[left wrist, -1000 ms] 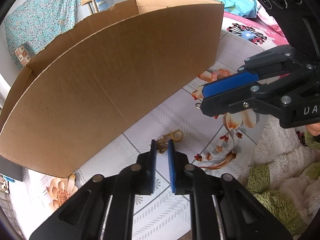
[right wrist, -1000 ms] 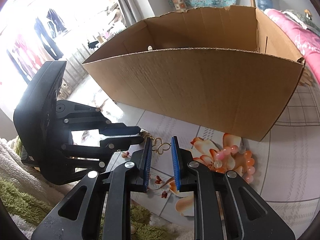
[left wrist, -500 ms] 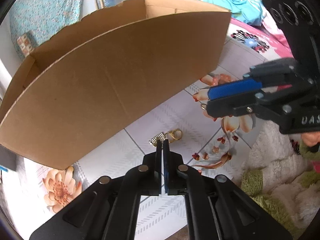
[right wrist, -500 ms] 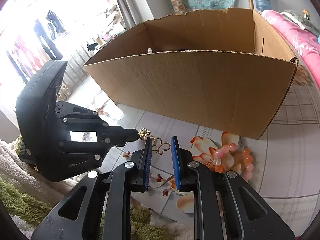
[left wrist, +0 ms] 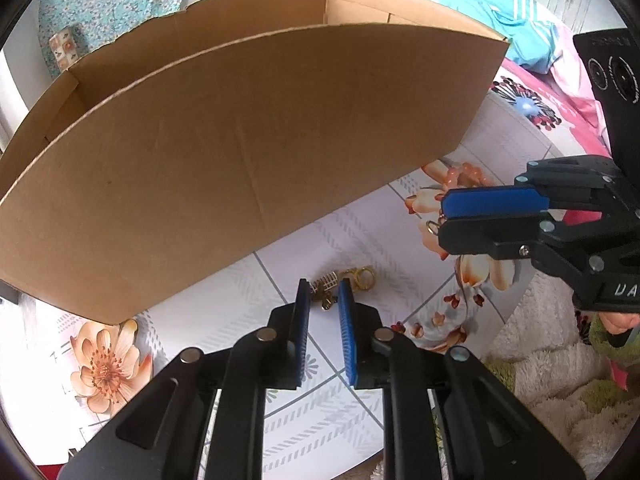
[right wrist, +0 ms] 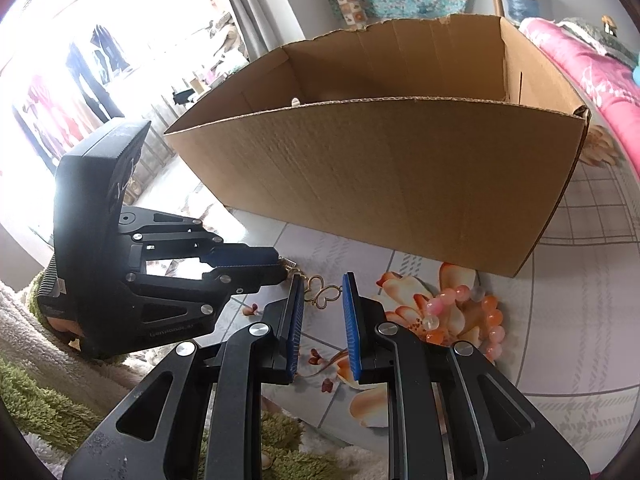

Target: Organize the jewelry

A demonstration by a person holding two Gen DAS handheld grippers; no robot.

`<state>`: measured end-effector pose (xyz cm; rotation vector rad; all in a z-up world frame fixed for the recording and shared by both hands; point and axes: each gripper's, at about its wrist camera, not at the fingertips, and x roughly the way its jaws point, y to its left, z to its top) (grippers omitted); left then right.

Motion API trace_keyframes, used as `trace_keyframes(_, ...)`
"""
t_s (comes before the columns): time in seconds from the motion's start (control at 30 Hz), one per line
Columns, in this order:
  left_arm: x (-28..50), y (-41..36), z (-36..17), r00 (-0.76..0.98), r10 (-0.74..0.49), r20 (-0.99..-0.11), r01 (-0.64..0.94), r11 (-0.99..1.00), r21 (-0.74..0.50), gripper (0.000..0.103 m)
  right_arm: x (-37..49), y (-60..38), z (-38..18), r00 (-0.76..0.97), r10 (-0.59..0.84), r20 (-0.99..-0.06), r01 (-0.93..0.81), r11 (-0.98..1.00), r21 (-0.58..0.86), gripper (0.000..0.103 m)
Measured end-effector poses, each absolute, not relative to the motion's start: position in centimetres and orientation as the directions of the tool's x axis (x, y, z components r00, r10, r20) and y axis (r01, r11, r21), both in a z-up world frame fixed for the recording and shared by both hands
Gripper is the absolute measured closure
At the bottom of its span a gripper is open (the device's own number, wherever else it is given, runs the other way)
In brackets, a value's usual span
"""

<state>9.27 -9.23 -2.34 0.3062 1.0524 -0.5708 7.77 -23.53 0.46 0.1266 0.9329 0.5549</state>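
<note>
A small gold comb-like piece with rings (left wrist: 326,282) lies on the tiled floor between the tips of my left gripper (left wrist: 323,292). That gripper's jaws are opening and its blue pads do not press on the piece. My right gripper (right wrist: 322,284) hovers just to the right, shut on a looped gold wire charm (right wrist: 322,296) that spans its pads. A ring of that charm (left wrist: 433,227) pokes out at its tip in the left wrist view. A pink and orange bead bracelet (right wrist: 460,312) lies on the floor near the box corner.
A large open cardboard box (left wrist: 240,140) stands close behind the jewelry, its near wall high. A shaggy green and white rug (left wrist: 560,380) borders the floor on the right. Pink bedding (right wrist: 600,80) lies beyond the box.
The left jaws went from a narrow gap to fully shut with nothing in them, then parted again around the gold piece on the floor. The left gripper rolled slightly. The right gripper kept still.
</note>
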Motion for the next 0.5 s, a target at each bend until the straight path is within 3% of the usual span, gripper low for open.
trace_keyframes(0.5, 8.38, -9.75, -2.49, 0.403, -0.266, -0.876, 0.589, 0.808, 0.025, 0.09, 7.23, -23.43, 0.6, 0.484, 0.503, -0.716, -0.389, 0.857, 0.339, 0.086)
